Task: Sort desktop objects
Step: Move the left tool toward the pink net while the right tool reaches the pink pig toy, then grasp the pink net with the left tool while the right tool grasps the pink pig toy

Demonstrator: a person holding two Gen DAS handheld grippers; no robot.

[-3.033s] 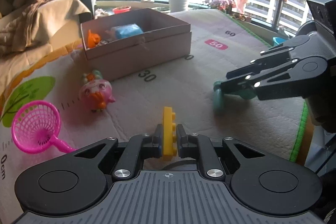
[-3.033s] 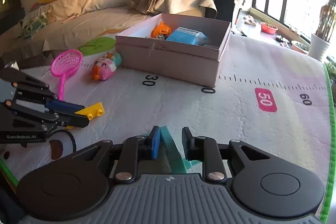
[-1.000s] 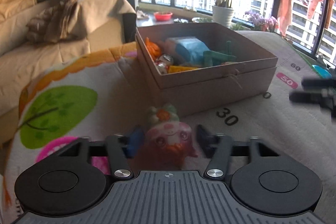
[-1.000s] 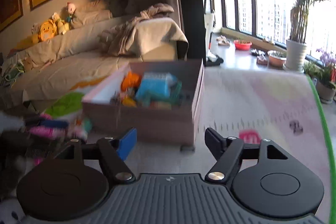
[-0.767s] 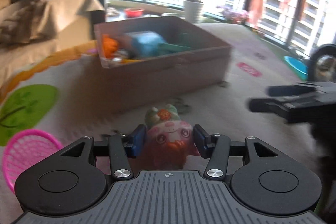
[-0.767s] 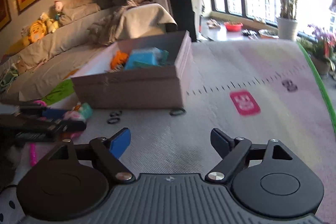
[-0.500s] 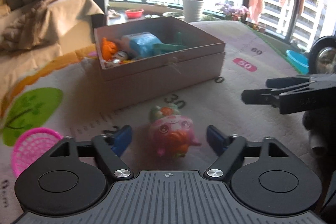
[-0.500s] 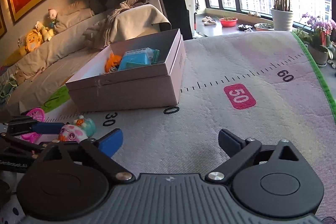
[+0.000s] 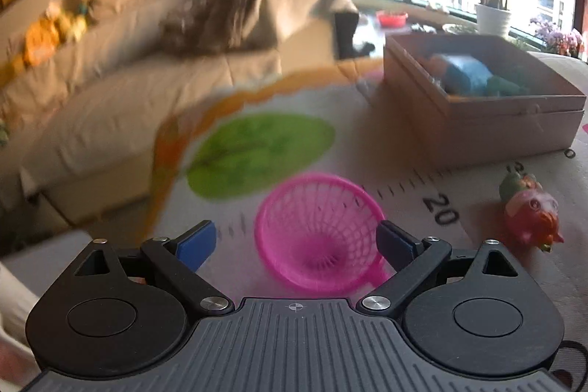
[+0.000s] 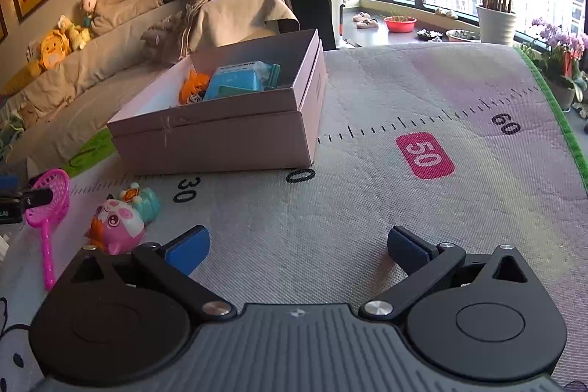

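The left gripper (image 9: pixel 294 241), jaws opening and gripping nothing, frames the pink net (image 9: pixel 318 230) on the mat left of the box (image 9: pixel 477 98), handle trailing back toward it, while the right gripper (image 10: pixel 297 247), also opening and empty, hovers farther off.

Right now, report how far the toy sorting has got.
Done: the cardboard box holds an orange toy and a blue block. In hand: nothing; the left gripper is opening around the pink net scoop, and the right gripper is opening and empty. Left: the scoop and the pink pig toy on the mat.
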